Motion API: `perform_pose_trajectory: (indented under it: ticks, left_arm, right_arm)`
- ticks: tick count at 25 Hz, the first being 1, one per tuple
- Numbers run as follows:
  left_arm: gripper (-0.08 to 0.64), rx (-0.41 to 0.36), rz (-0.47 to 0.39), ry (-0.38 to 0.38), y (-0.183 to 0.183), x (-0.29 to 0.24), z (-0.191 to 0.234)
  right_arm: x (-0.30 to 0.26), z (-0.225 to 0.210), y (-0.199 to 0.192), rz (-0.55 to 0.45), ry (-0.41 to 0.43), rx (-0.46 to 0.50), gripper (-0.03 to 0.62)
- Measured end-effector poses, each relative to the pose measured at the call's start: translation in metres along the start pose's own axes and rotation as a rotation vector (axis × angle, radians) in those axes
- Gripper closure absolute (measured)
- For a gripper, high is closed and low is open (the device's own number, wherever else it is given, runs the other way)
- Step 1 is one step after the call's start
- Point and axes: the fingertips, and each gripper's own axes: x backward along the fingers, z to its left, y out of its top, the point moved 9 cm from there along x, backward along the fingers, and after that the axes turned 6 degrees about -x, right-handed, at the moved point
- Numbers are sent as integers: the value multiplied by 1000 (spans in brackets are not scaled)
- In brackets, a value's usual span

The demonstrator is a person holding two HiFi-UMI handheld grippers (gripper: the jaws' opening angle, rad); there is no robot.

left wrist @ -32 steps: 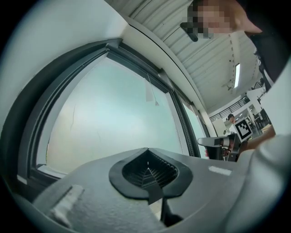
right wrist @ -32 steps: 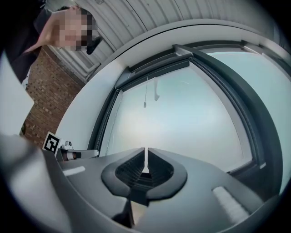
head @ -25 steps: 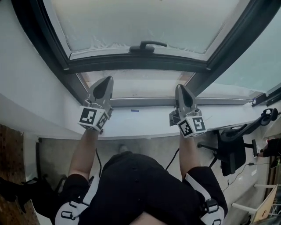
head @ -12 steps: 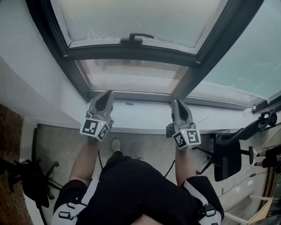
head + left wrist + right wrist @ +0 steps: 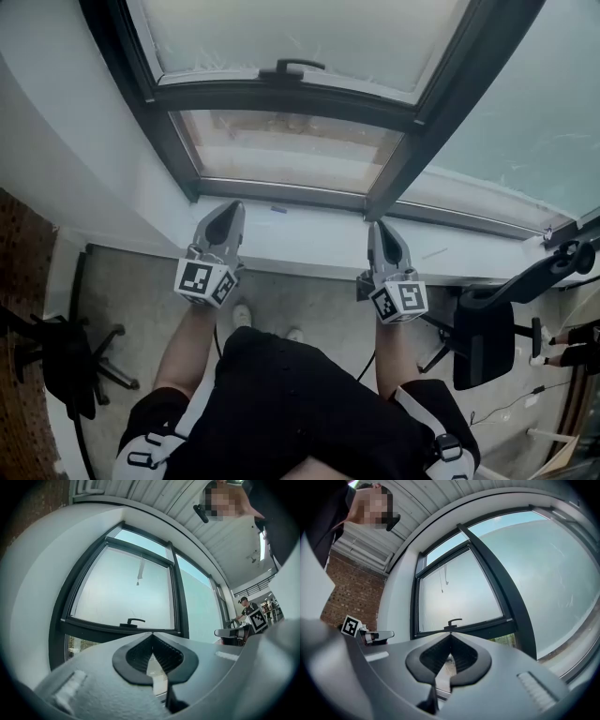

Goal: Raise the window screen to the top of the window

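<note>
Frosted white window screen covers the upper pane, with clear glass below its dark bottom bar. White sill underneath. Left gripper and right gripper near the sill, both clenched, empty, well apart from the screen. Small black handle on the bar.

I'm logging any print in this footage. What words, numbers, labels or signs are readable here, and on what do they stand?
None can be read.
On the cube of the left gripper and the cube of the right gripper: black-and-white square patterns, no letters or digits.
On the blue mark on the windowsill: too small to read.
</note>
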Motion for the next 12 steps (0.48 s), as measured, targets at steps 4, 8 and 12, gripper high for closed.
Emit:
perform_pose_trajectory:
  ticks: [4,8,12]
  left_arm:
    - [557,6,-3,-17,0,4,-4]
    - [557,4,10,-45,-2,5,-4]
    - [557,1,9,-64,0,8,3]
  right_arm:
    - [5,4,2,-8,-8,7,588]
    - [3,9,5,-18,-28,8,588]
    - [-4,23,2,-22,-34,42,588]
